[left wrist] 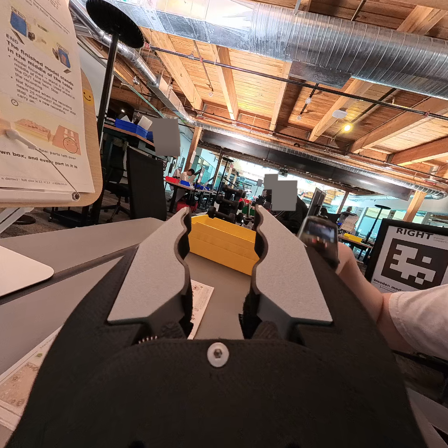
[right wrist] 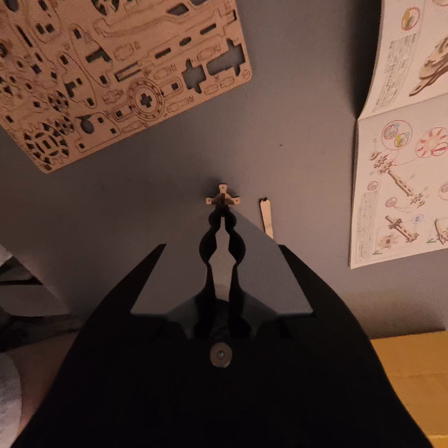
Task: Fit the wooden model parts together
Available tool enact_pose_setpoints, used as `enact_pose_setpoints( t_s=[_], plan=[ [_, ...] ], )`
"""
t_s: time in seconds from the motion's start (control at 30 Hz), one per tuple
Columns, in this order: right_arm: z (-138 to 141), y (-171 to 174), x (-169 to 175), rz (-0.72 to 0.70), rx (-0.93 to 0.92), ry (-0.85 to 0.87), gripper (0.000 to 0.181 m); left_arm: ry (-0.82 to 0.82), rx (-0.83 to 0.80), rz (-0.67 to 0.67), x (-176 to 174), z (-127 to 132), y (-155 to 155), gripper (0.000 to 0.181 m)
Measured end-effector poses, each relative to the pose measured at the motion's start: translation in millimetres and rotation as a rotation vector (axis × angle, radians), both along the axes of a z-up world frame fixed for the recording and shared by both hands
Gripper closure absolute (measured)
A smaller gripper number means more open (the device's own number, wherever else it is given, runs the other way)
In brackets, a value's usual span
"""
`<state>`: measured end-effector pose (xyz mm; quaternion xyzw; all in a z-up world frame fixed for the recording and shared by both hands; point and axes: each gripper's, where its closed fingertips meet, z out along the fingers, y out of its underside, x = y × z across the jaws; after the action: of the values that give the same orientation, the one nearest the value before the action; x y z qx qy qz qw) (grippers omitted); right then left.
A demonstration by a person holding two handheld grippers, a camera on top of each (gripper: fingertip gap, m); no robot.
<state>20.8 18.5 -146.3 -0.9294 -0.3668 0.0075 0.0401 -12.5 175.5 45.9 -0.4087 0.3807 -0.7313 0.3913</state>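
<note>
Right gripper [right wrist: 222, 208] is pointing down at the grey table [right wrist: 303, 121], fingertips pinched together on a small cross-shaped wooden piece [right wrist: 223, 199], which is sticking out just past the tips; can't tell whether the piece is touching the table or being held just above it. Jaws are standing nearly closed at the tips only, bulging apart further back. Lying just beside the held piece, to its right, is a thin wooden strip [right wrist: 266, 217], long axis running roughly parallel to the gripper fingers, its near end partly hidden behind the right finger. Judging from that, the strip is the likely mate, and the next move is turning on a short sideways shift to the right, not a reach forward. Wooden parts sheet [right wrist: 126, 72], many slots already punched out, is lying well apart at the upper left; open instruction booklet [right wrist: 400, 181] is lying at the far right. Left gripper [left wrist: 221, 215] is aiming out level over the table toward a yellow bin [left wrist: 221, 244], fingers spread wide, holding nothing, with no wooden parts in its view. So the right hand is the nearer one to both pieces; the left would need bringing down and in to pin the strip. Risk, as a guess: the tiny piece twisting in the pinch.
</note>
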Motion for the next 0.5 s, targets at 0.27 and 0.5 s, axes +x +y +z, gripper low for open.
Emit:
enact_pose_setpoints(
  t_s=[0.27,0.5],
  plan=[
    [103,19,-31,-0.098,0.268,0.641,0.180,0.013,-0.018,-0.018,2,-4,0,0.132],
    [155,20,-27,-0.149,0.383,0.911,0.180,0.034,0.004,-0.043,5,-9,-9,0.133]
  ],
)
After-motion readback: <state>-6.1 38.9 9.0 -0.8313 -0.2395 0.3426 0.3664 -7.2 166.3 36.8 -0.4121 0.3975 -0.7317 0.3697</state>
